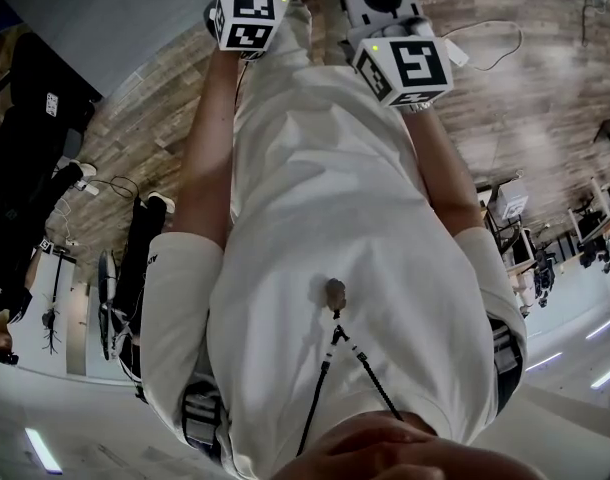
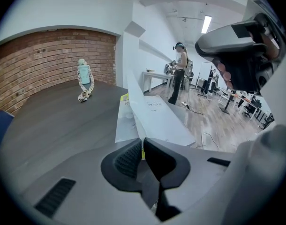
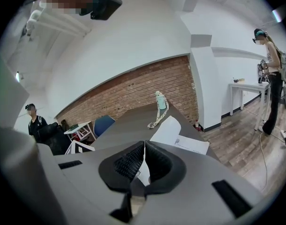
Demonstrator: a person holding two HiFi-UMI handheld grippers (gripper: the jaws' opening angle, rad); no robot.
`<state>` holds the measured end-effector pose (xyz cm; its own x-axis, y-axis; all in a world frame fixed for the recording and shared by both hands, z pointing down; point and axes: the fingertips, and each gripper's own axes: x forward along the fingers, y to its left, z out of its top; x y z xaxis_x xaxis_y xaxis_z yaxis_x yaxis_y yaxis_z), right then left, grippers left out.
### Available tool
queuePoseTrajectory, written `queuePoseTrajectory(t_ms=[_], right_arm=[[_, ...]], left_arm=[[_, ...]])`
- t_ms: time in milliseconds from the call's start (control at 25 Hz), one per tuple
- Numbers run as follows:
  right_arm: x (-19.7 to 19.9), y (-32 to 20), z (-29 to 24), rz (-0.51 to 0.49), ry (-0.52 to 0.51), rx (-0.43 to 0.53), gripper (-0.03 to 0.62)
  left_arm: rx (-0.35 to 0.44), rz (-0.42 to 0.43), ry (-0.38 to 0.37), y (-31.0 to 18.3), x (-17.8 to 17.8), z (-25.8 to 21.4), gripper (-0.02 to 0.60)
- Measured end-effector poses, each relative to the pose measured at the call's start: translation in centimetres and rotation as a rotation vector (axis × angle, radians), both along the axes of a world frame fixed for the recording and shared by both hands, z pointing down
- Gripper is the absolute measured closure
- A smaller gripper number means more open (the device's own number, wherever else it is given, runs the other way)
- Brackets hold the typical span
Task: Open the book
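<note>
While the book (image 2: 154, 114) lay along the near right edge of the dark table (image 2: 54, 125), my left claw (image 2: 142, 148) was pinched almost shut on its raised white leaf. My right claw (image 3: 144, 150) was likewise closed thin on a white page (image 3: 176, 131). A pale bottle (image 2: 84, 74) stood far left.

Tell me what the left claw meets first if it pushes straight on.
The book: the left claw pinches its lifted page, with the rest straight ahead on the dark table, probably.
</note>
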<state>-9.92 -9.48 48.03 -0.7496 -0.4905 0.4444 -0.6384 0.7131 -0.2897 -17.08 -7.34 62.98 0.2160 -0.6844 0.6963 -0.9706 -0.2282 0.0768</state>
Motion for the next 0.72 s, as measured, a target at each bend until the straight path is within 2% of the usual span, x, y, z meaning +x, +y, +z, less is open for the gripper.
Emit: queuePoseTrajectory(t_ms=[720], right_arm=[[-3.7,-2.6,0.0,-0.112,0.008,-0.004,0.557]], left_arm=[[-0.022,-0.126,-0.010,-0.7,-4.1,0.2,0.546]])
